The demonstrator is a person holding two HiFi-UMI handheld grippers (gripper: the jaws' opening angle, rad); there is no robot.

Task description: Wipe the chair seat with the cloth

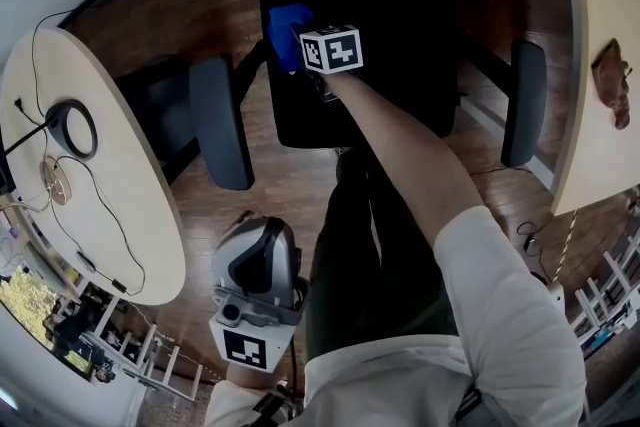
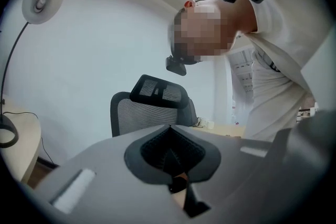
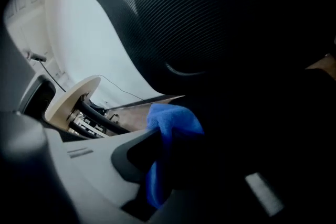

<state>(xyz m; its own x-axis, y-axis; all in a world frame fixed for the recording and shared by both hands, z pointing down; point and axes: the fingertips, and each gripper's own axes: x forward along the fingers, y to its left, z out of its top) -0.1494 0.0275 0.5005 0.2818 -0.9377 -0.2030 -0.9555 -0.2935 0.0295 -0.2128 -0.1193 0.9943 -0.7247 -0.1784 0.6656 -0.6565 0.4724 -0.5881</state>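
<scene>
While my right tool (image 1: 325, 55) is clamped on the blue cloth (image 1: 287, 30), the cloth sits right at the left edge of the chair seat (image 1: 298, 120). Most of the seat is open to its right, boxed in by the two armrests (image 1: 222, 120). My left tool (image 2: 170, 136) hangs low near my body, jaws together on nothing. The round desk (image 1: 110, 215) is well off to the left.

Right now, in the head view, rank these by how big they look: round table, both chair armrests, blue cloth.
1. Round table.
2. Armrest near the table and far armrest: look alike, not ranked.
3. Blue cloth.
</scene>
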